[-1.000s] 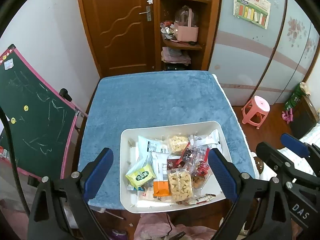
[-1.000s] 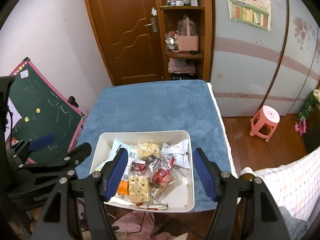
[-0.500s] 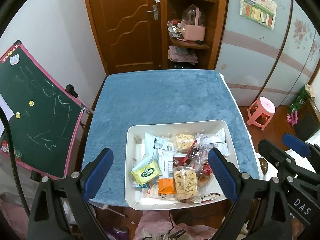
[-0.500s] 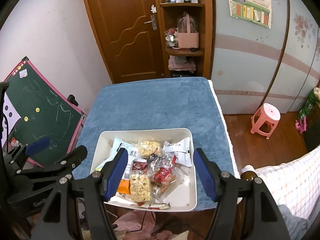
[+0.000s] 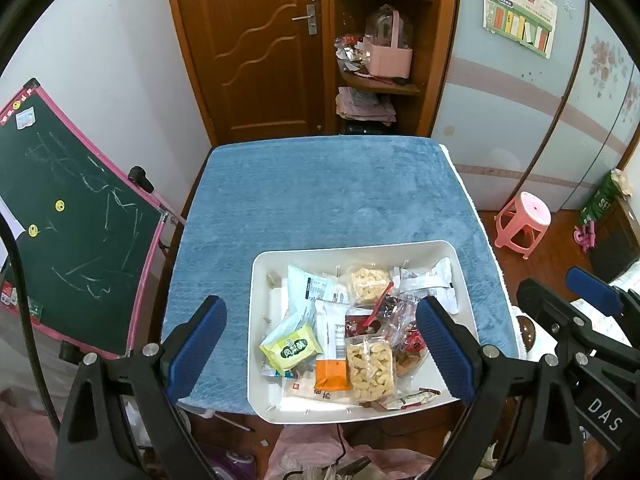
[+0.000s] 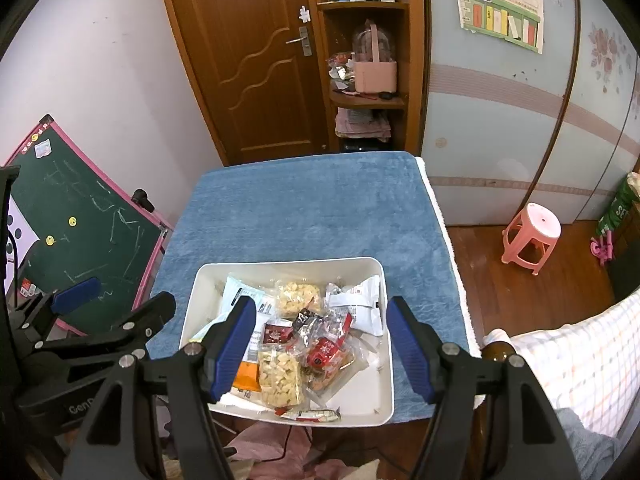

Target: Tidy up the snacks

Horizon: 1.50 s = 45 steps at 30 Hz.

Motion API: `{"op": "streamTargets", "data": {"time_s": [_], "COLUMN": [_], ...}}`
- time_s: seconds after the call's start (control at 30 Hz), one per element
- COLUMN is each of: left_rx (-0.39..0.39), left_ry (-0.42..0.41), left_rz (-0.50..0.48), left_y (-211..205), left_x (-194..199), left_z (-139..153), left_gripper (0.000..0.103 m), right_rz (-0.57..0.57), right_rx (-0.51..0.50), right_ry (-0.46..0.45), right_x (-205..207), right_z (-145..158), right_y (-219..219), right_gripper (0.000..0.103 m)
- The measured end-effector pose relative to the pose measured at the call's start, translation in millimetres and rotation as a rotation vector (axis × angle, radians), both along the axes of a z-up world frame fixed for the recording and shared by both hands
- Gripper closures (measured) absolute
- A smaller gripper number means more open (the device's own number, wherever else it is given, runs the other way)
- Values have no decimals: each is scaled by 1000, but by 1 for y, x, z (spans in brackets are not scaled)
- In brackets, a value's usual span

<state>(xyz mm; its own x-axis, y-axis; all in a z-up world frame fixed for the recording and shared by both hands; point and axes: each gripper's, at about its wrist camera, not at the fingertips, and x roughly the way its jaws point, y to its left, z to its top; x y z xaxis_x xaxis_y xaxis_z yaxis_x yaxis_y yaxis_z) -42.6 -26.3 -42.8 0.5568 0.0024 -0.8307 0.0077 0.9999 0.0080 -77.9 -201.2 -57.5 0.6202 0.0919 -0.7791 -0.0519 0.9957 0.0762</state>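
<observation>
A table covered by a blue towel fills the middle of both views, with a wooden door beyond its far edge. The landmark is a white tray that sits on the towel at the table's near edge, its long side running left to right along that edge.

All the snacks lie inside the tray in one loose, overlapping heap; none shows on the towel outside it. That fits either a pile waiting to be sorted or packets already gathered in, and the views cannot settle which.

In the tray's far right corner lies a white packet, long axis crosswise. Near the tray's middle a clear bag of pale puffs points lengthwise from near rim to far rim. At the tray's left side a small green packet lies tilted.

The left gripper hangs above the tray with its fingers wide apart, holding nothing. The right gripper hangs likewise over the tray, fingers spread and empty, probably poised high to look the heap over.
</observation>
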Motion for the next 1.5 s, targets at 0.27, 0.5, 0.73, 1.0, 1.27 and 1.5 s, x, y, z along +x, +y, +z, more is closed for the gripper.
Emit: {"op": "streamTargets", "data": {"time_s": [0.27,0.5,0.73,1.0,1.27,1.5], "left_rx": [0,1,1,1,2,2], "left_ry": [2,4,4,8,9,10], "left_rz": [2,3,2,1,2,4], "left_y": [-1,-1,-1,-2,-3,-3], "left_x": [1,2,2,3,4,5], "left_z": [1,0,1,0,0,0], "left_gripper": [8,8,8,8,8,8], "right_rz": [-9,-9,-11,-14,-12,-11], "right_rx": [6,8,8,12,13,14], "right_ry": [10,12,13,19,21,22], "right_x": [2,3,2,3,3,4], "right_z": [-4,-4,-4,-8,-8,-7], "right_y": [-2,-2,-2,-1,-2,-3], "right_gripper": [35,35,35,35,35,35]}}
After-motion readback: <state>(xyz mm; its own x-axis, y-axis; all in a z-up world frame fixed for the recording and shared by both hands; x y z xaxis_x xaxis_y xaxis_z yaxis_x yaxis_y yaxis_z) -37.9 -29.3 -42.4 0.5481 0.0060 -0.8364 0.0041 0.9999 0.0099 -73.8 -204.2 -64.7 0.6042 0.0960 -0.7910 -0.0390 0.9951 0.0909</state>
